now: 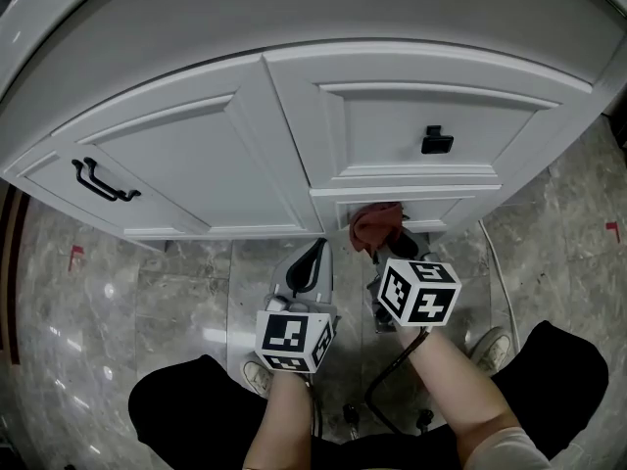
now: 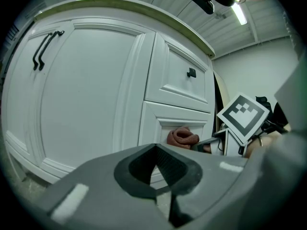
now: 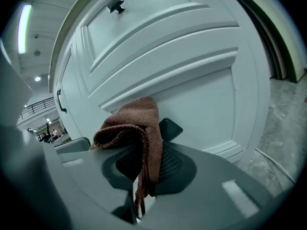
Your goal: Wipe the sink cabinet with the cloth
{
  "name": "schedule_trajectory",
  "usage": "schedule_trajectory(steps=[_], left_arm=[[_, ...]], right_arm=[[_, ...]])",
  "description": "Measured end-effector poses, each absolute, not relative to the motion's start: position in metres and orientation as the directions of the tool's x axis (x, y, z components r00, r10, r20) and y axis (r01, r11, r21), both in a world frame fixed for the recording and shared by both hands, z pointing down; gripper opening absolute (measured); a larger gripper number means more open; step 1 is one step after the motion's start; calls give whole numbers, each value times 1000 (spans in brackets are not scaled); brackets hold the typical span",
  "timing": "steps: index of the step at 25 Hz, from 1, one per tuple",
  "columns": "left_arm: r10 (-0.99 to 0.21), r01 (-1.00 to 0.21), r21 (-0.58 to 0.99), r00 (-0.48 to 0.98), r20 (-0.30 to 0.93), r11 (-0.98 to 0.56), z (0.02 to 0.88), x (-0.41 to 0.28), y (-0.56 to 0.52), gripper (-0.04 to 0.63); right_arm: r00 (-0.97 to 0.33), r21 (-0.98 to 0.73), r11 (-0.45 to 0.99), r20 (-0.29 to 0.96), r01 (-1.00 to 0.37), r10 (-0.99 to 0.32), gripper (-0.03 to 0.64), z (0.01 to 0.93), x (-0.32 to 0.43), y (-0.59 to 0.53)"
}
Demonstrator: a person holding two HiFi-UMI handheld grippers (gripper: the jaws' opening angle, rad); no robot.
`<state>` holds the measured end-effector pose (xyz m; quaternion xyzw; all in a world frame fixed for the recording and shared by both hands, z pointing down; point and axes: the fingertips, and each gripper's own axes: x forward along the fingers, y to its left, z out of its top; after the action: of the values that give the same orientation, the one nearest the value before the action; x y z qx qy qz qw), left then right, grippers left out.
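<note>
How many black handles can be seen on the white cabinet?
2. A long bar handle on the left door, and a small knob on the upper right drawer. The cloth covers part of the lower drawer, so another may be hidden.

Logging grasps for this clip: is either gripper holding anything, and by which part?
The right gripper is shut on the brown cloth, pinched at a fold; the rest bunches over its jaw tips. The left gripper is shut and empty.

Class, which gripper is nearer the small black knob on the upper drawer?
Right. The right gripper, shut on the cloth, is just below the knob; the left gripper hangs lower and further left.
</note>
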<state>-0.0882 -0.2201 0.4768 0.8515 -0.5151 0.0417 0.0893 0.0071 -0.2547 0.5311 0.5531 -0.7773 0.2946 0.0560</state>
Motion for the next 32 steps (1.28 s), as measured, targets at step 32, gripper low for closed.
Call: schedule_trajectory(steps=[32], left_arm=[[-805,-828,105,561,196,-551,492,-10,-230,0]], right_arm=[[-208,-417,11,431,-909,-878,78,530,128,-256]])
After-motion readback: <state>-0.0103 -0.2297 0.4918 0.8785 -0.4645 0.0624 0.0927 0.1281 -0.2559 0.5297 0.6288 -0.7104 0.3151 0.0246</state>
